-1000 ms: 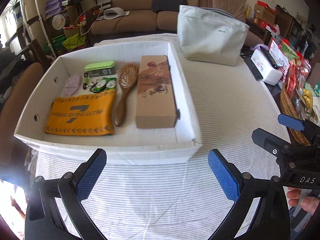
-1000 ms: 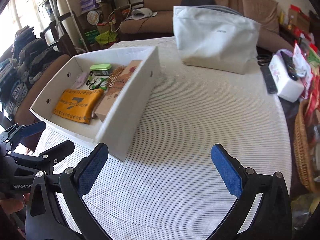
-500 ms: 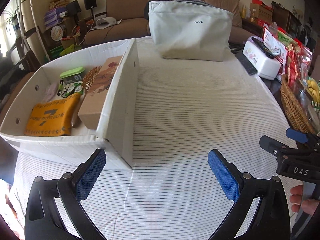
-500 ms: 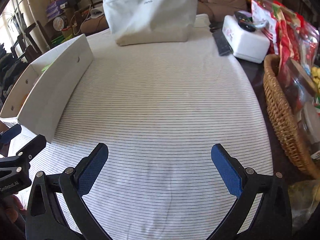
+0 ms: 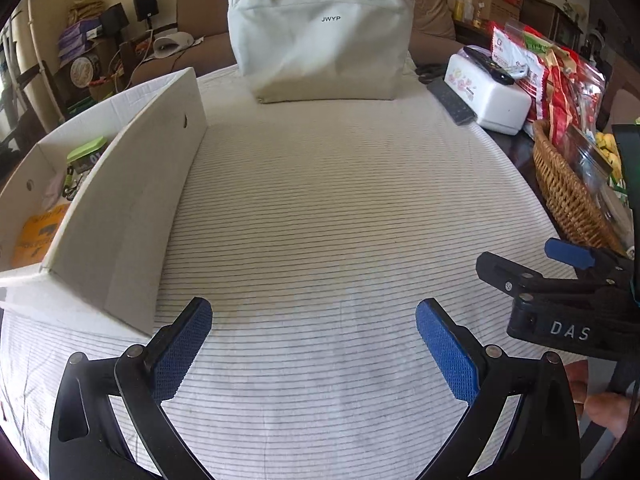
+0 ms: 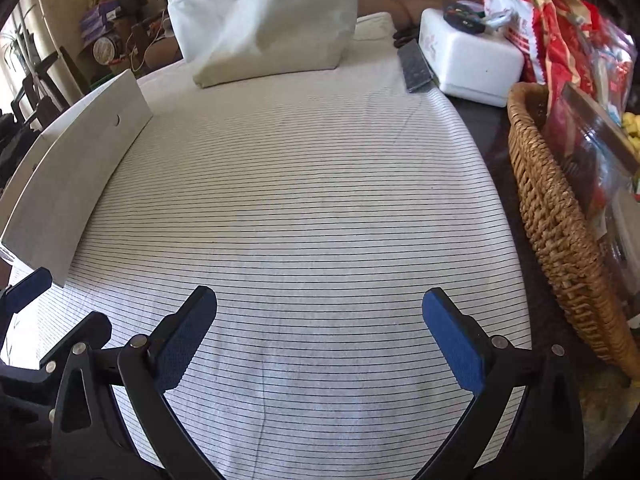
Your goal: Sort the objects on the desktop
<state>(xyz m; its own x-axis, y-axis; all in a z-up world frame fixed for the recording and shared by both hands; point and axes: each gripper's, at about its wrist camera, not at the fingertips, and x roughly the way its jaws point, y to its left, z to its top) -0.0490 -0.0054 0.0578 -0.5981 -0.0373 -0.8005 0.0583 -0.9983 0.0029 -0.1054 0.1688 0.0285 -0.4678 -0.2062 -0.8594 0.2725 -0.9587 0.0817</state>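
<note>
Box [image 5: 120,216] shifted left — jaws wide, empty

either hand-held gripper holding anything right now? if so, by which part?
Nothing is held. The left hand-held gripper and the right hand-held gripper are both open, with only the striped tablecloth between their pads.

the near wall of the white storage box [image 5: 120,208] hides most of its contents in the left wrist view: only slivers of a green tin [image 5: 86,154] and an orange pouch [image 5: 34,236] show. in the right wrist view its inside is hidden entirely. the wicker basket [image 6: 560,216] is cut off by the right edge, and the packets behind it blur together.
</note>
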